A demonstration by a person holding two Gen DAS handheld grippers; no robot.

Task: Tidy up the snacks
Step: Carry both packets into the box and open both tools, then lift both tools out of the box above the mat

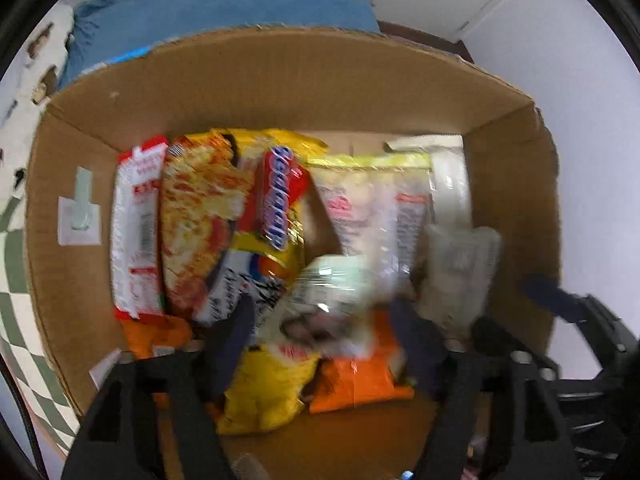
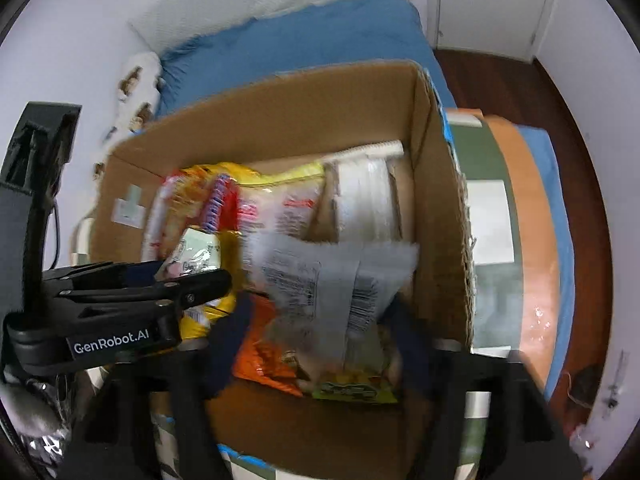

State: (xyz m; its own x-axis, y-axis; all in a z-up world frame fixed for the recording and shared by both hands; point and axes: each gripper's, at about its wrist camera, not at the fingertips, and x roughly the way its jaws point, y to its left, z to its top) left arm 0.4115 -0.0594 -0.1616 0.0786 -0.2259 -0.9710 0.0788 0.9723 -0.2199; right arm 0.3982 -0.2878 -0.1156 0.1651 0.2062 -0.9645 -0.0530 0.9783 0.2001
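A cardboard box [image 1: 280, 80] holds several snack packets standing in a row: a red-and-white one [image 1: 136, 224], yellow ones [image 1: 200, 216] and a clear one [image 1: 372, 208]. My left gripper [image 1: 324, 332] is over the box with its jaws apart around a pale green-and-white packet [image 1: 332, 292]; the blur hides whether it grips. My right gripper [image 2: 320, 332] is open wide, with a grey-backed packet [image 2: 320, 276] between and above its fingers. The left gripper also shows in the right wrist view [image 2: 188, 276], beside the pale green packet [image 2: 198, 250].
An orange packet [image 1: 360, 384] and a yellow packet [image 1: 268, 388] lie on the box floor near me. The box stands on a blue bedcover [image 2: 304, 40] and a chequered cloth [image 1: 16, 320]. A white wall [image 1: 592, 160] is to the right.
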